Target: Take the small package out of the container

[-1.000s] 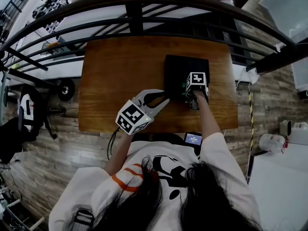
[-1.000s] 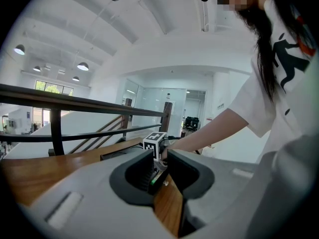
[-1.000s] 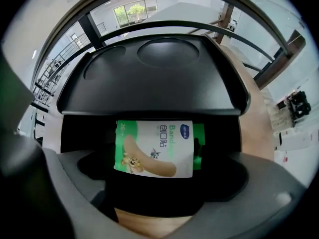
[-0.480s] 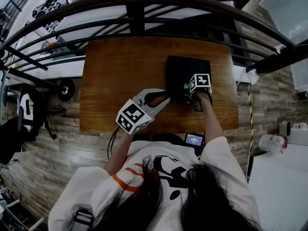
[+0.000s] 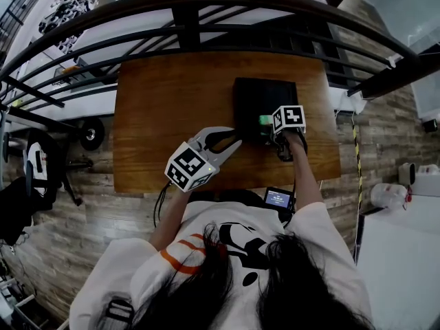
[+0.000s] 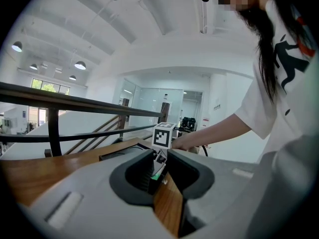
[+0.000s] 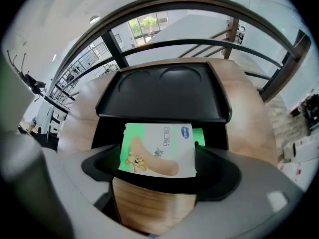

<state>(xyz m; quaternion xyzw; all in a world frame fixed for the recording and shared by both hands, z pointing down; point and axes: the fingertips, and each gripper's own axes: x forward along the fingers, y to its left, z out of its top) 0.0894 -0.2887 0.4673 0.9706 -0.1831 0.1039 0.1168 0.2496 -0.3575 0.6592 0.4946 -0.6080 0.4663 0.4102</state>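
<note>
Right gripper (image 7: 159, 163) rising, jaws just closing, clamping small package (image 7: 158, 148) above black container (image 7: 162, 91); head view showing only its green corner; left gripper (image 6: 160, 171) gaping, empty.

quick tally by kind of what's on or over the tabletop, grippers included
black rectangular plastic container: 1
small green-and-white printed package: 1
handheld two-jaw grippers: 2, left gripper and right gripper, whose jaws have just been closing on the package
total: 4

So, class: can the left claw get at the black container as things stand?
Probably yes: the left claw points at the near left corner of the container, tips close beside it, nothing in between.
</note>
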